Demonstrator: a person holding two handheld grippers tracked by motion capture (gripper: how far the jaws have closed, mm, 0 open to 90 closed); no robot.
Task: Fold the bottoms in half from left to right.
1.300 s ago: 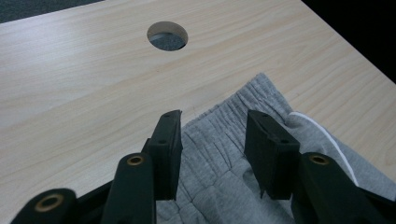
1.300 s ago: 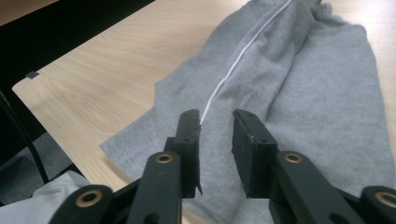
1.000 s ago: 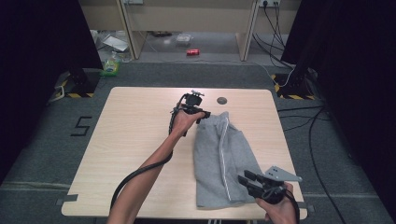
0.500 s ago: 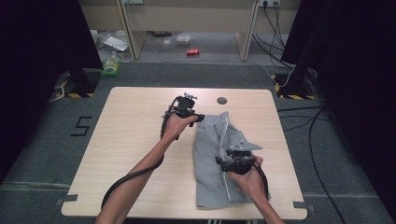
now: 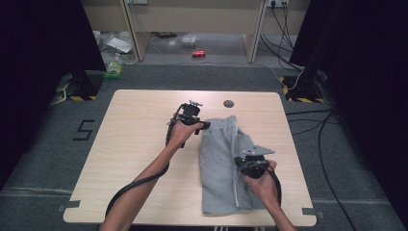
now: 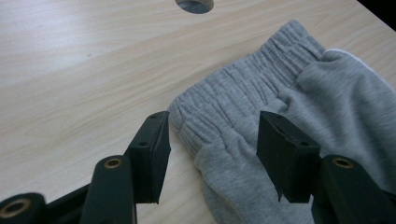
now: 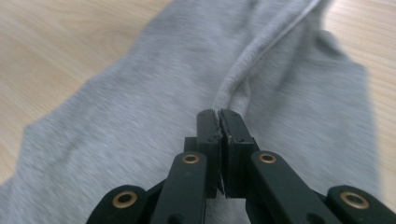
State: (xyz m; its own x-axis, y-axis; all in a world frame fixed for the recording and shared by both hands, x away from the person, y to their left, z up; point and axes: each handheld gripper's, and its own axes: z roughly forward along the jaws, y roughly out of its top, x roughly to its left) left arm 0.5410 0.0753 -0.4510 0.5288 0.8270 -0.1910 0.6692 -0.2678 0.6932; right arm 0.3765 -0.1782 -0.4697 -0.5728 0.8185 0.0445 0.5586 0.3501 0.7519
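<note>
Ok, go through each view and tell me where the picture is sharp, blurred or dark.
High view: table evenly lit, the room's sides nearly black, grey shorts soft but readable. Left gripper view: sharp, the waistband ribbing crisp between the open left gripper jaws. Right gripper view: fabric smeared with blur, white piping soft, the shut right gripper fairly sharp.

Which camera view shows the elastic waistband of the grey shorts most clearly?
The left gripper view: the waistband lies close, its gathers sharp, between open jaws. The high view shows the waistband small, at the shorts' far end. The right gripper view shows cloth and a white stripe instead.
</note>
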